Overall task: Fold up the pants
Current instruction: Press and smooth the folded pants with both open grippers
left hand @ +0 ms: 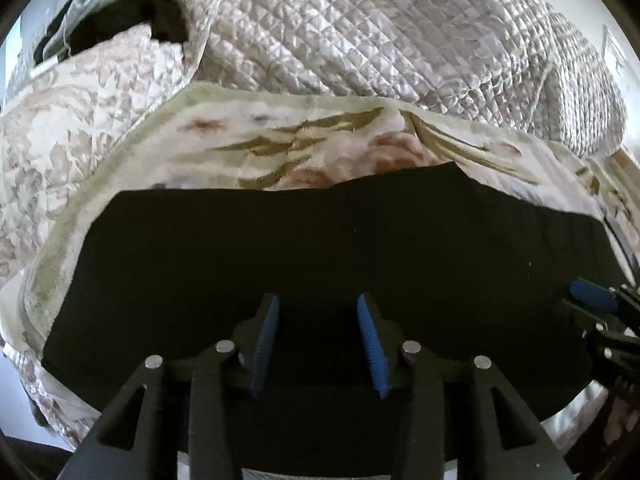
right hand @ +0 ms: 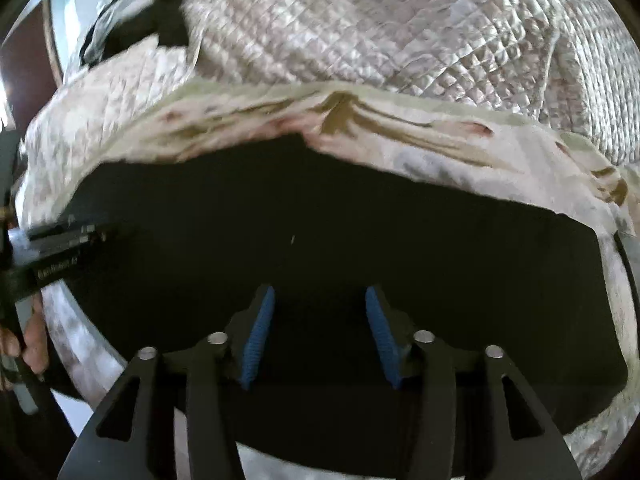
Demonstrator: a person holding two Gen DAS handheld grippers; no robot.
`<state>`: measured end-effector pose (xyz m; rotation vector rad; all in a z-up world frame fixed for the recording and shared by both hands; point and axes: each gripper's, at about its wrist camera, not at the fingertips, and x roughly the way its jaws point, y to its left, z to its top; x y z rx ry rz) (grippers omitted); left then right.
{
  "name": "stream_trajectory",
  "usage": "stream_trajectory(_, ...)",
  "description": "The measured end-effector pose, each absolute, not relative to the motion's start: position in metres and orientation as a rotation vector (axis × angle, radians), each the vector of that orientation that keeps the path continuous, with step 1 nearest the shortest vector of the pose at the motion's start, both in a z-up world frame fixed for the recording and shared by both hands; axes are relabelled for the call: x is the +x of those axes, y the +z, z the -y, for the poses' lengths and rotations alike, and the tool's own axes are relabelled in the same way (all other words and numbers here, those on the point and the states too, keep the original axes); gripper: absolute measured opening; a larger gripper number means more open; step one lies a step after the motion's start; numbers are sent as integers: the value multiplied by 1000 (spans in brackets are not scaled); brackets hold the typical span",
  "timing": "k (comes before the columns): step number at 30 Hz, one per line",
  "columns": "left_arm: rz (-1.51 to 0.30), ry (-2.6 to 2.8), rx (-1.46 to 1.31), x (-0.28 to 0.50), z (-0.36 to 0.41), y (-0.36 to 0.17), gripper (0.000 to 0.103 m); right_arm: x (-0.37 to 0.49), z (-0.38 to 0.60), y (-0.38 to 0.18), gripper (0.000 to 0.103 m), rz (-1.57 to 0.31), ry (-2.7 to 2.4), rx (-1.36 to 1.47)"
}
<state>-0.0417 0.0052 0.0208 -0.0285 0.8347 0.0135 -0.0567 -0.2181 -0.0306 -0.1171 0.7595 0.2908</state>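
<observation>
**A:** Start nearest. How do the tongs stand?

**B:** The left tongs [left hand: 318,344] are spread, with nothing pinched between the ribbed blue pads [left hand: 264,344]. They hang over the near part of the pants [left hand: 320,248]. The right tongs [right hand: 318,334] are spread too, empty, above the same dark cloth.

**A:** Can each one be seen from the other's camera?

**B:** Yes. In the left wrist view the right tongs show at the right edge, over the right end of the pants. In the right wrist view the left tongs come in from the left edge, blurred, with a hand [right hand: 34,336] just below them.

**A:** And the pants themselves?

**B:** Black, matte, lying flat in a broad band across the near edge of the bed. The far edge of the cloth is a little wavy; the ends are cut fairly straight. Whether the pads touch the fabric I cannot tell.

**A:** What is under them?

**B:** A pale floral sheet [left hand: 280,140] with olive leaves and pinkish blooms, smooth with a few creases. Beyond it lies a quilted bedspread [left hand: 380,32], silvery and shiny, stitched in small diamonds and bunched into a mound. At the far left corner sits something dark [left hand: 132,16] partly wrapped in clear plastic; I cannot tell what.
</observation>
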Motion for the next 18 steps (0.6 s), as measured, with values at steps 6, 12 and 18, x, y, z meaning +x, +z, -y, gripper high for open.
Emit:
stream_trajectory(6,-828,15,-35,-49,-1,24,45,-70,208,-21,52,-709,298,-173)
stream_trajectory(12,-821,5,-4,-64,7,17,53,-83,188,-36,53,-728,363,-240)
stream_trajectory(18,-818,5,-1,-65,7,16,55,-84,187,-41,57,-713,354,-239)
